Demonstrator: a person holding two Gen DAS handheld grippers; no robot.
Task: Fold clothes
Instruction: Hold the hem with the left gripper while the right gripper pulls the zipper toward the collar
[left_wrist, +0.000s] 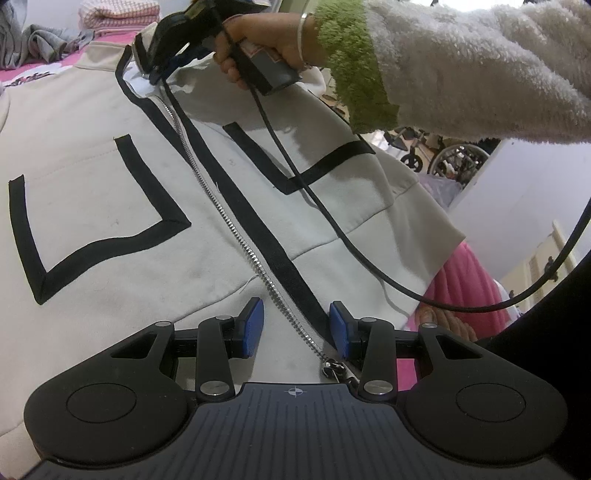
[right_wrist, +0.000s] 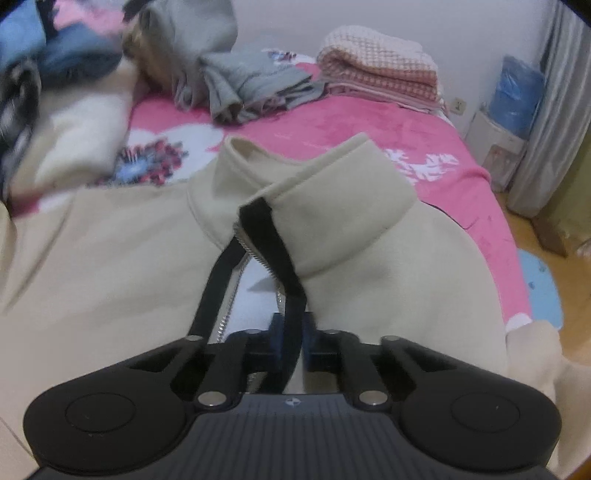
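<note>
While left gripper (left_wrist: 296, 325) jaws stand apart over zipper (left_wrist: 236, 236), right gripper (right_wrist: 291, 334) jaws clamp jacket (right_wrist: 110, 258) placket.

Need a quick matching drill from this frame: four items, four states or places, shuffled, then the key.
Items:
1. left claw
2. right claw
3. jacket
4. checked blanket

States or places:
A. folded, at the far end of the bed
B. shut on the jacket's black trim near the collar
C. open, pads either side of the zipper's lower end
D. spread flat on the pink bed cover

Pairs: 1-C, 2-B, 3-D, 4-A
</note>
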